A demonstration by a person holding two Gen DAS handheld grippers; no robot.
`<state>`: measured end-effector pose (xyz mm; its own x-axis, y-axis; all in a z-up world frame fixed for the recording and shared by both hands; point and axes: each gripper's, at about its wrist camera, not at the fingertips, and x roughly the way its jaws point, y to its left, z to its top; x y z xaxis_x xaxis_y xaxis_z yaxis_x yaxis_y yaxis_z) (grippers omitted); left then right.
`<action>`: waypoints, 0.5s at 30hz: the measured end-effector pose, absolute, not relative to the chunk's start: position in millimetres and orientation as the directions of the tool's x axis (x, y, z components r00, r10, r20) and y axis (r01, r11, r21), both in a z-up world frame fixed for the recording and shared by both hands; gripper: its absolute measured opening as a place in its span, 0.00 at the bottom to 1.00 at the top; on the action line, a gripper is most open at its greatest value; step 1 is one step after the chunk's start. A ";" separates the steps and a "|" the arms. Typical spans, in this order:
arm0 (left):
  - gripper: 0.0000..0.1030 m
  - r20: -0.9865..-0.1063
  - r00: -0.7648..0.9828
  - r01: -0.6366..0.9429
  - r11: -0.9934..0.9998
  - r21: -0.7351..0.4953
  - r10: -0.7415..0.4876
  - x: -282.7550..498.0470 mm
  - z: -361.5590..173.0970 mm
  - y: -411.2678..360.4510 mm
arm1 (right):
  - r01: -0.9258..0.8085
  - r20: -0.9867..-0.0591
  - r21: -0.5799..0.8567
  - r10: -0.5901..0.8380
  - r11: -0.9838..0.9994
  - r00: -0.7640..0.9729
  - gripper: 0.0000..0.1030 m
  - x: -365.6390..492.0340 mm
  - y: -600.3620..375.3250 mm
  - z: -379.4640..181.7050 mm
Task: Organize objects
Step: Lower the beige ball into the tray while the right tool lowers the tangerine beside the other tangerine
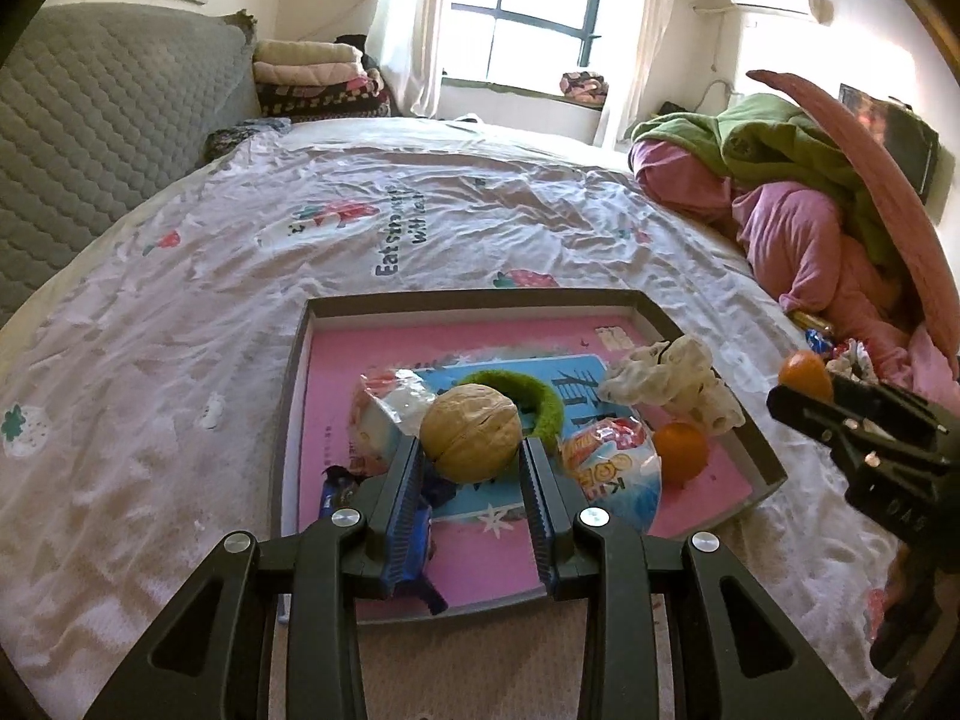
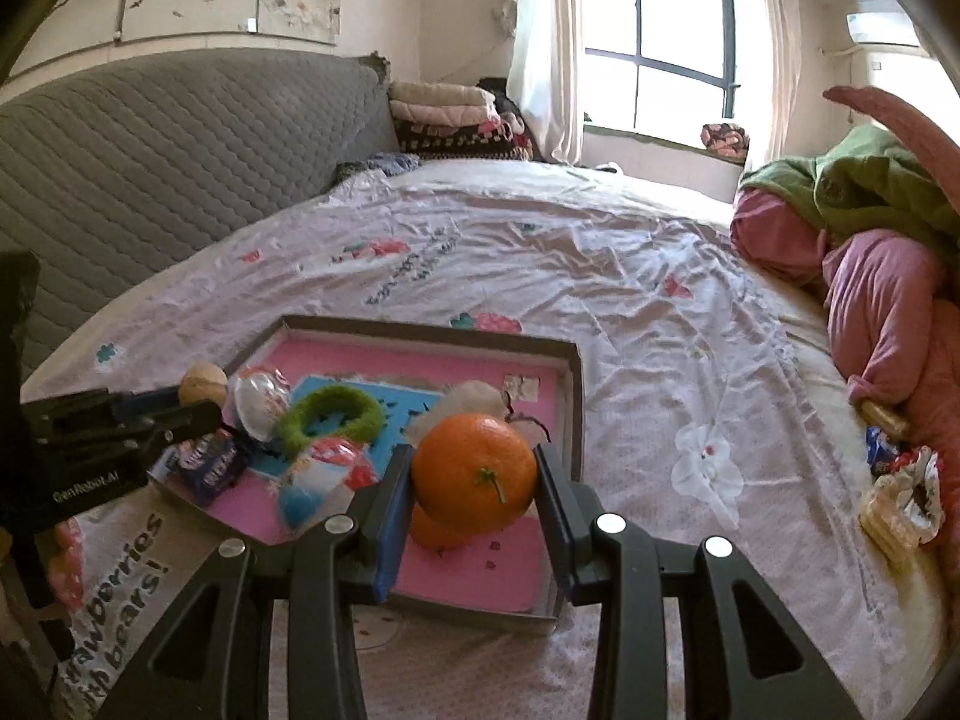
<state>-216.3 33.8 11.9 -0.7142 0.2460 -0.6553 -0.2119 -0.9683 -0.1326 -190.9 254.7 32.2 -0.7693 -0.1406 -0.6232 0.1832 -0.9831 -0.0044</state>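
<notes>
Here, a ridged, tan walnut (image 1: 470, 433) is clamped between the ribbed pads of the left gripper (image 1: 470, 462), held above the shallow grey-rimmed tray (image 1: 288, 396). A smooth, round orange (image 2: 474, 471) is pinched likewise in the right gripper (image 2: 474, 480). Below, on the tray's pink liner, a second orange (image 1: 681, 450), crinkled snack packets (image 1: 612, 468), a fuzzy green ring (image 1: 534, 399) and a bunched white scrunchie (image 1: 666, 384) are seen. Farther off, the wrinkled printed bedsheet (image 1: 420, 204) is spread, with quilted grey headboard (image 1: 102, 114) behind.
</notes>
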 end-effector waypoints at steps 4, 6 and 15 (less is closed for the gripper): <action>0.33 -0.665 -0.704 -0.216 -0.967 -0.132 0.248 -220.2 4.0 37.6 | 0.174 -0.657 -0.007 -0.127 -0.985 -0.743 0.38 -198.5 258.1 16.1; 0.33 -0.670 -0.700 -0.218 -0.967 -0.131 0.248 -220.5 0.3 39.4 | 0.171 -0.675 -0.005 -0.123 -0.985 -0.728 0.38 -202.3 259.9 8.1; 0.33 -0.683 -0.686 -0.238 -0.964 -0.116 0.252 -220.2 -11.1 49.7 | 0.168 -0.711 0.001 -0.119 -0.986 -0.693 0.38 -207.7 262.3 -10.1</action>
<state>-220.2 49.7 -11.1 -0.6860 0.2516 -0.6828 -0.2379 -0.9643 -0.1163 -207.7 262.3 -10.1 -0.6928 -0.1192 -0.7112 0.1685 -0.9857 0.0012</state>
